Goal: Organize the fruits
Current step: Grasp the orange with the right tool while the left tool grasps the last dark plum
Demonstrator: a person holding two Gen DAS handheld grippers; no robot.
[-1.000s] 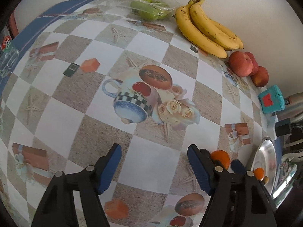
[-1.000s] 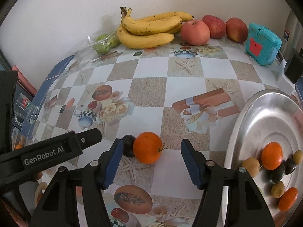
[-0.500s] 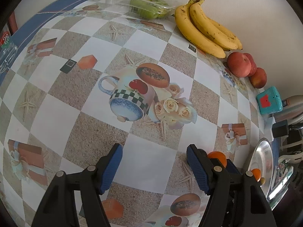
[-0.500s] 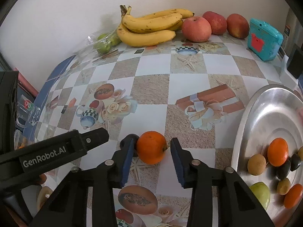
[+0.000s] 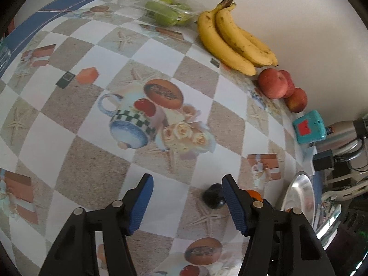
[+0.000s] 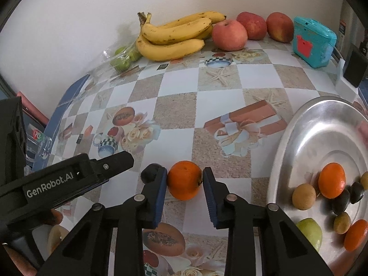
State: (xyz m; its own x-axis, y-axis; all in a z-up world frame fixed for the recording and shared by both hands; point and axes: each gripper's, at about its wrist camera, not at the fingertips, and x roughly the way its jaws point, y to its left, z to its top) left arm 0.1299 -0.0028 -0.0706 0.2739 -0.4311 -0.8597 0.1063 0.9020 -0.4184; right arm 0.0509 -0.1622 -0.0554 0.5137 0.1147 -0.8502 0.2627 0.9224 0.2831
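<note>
Left gripper [image 5: 186,202]: jaws are closing with nothing between them, only bare table [image 5: 92,174]; it is hanging tilted steeply downward over the checkered cloth. A small dark fruit [image 5: 212,197] is lying just inside its right jaw, apparently touching the outer edge of the pad, not gripped.

Right gripper [image 6: 184,179]: jaws are closing on the orange [image 6: 184,179], both blue pads [image 6: 161,191] appearing to meet its sides at the widest part while it is sitting on the table. The gripper is pointing steeply down and forward.

Handling, as judged: the orange is looking light, firm and round, with a slightly waxy peel; it is likely to roll or squirt out if pinched off-centre, so the hold across the widest part is the sound one, with moderate pressure to spare the skin.

Beyond the jaws, far: bagged green fruit [image 6: 124,57], bananas [image 6: 174,36], apples [image 6: 230,35], a teal box [image 6: 312,41].

Right of the right jaws, near: a metal plate [image 6: 299,119] is carrying an orange, small brown, dark and green fruits, the probable destination.
</note>
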